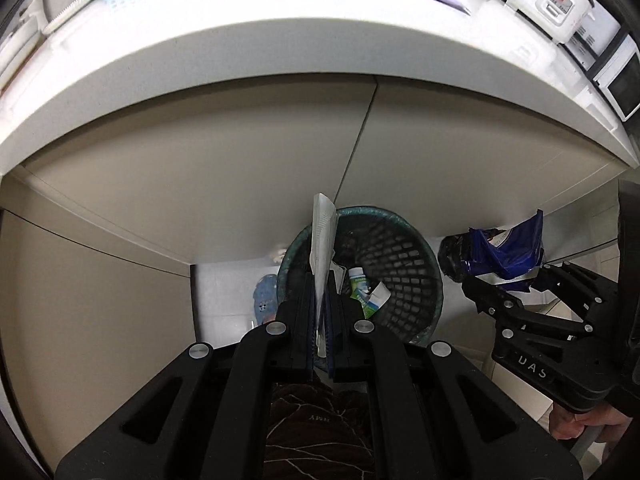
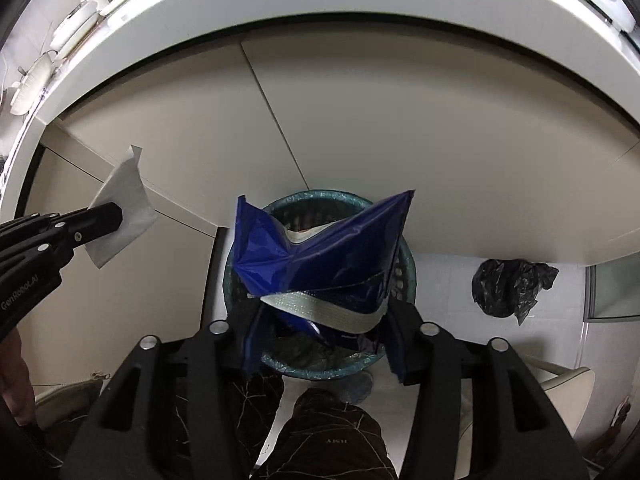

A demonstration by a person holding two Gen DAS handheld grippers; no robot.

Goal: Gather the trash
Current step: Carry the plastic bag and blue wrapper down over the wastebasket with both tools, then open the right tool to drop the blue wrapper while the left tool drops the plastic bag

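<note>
Both pieces of trash hang over the bin, ready to drop. The blue foil wrapper sits between the fingers of my right gripper, its crumpled body fanning out ahead of the fingertips with its long axis across them, and the open mouth of the green mesh wastebasket lies directly beyond and beneath it. Those fingers stand well apart around the wrapper; whether the pads are pressing on the foil or have let go I cannot tell, though the wrapper is between them, not down in the bin.

My left gripper has its fingers together, clamped on a folded sheet of white paper that stands up along the line of the fingers, its long axis pointing ahead of them. From these fingertips the wastebasket lies ahead and slightly to the right, with a small green-and-white bottle already lying inside.

I judge the right hand the better placed of the two: its load is centred over the rim, while the paper hangs over the near left edge. A black plastic bag lies on the floor well to the right of the bin, under the white tabletop.
</note>
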